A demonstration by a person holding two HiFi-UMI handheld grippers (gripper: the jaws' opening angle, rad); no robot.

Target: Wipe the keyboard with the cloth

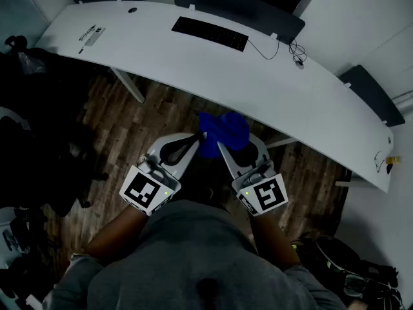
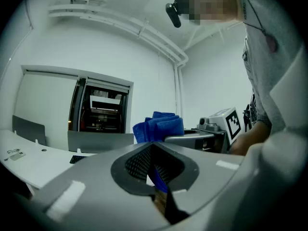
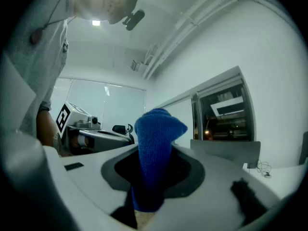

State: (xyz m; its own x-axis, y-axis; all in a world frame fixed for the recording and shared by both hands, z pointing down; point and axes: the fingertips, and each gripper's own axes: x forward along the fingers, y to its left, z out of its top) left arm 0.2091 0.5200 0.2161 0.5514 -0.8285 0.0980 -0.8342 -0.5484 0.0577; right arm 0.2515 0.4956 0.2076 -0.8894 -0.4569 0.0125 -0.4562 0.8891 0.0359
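1. The blue cloth is held up in the air in front of the person, over the wooden floor and short of the near edge of the white worktop.
2. The right hand-held gripper is clamped on the cloth. In the right gripper view its jaws squeeze a thick fold of the cloth, which stands up between them and bulges above the tips.
3. The left hand-held gripper meets the cloth from the other side. In the left gripper view its jaws are pressed together with only a thin blue edge caught between them, while the bulk of the cloth is bunched beyond the tips.
4. In the head view the 2 hand-held grippers angle inward so that their tips almost meet at the cloth, and their marker cubes sit close to the person's body.
5. The black keyboard lies flat on the far part of the worktop, well apart from the cloth and from both hand-held grippers. Nothing touches it.
6. A dark monitor stands just behind the keyboard, and a thin cable runs along the worktop to the keyboard's right.
7. A few small items lie near the left end of the worktop. They are too small to identify.
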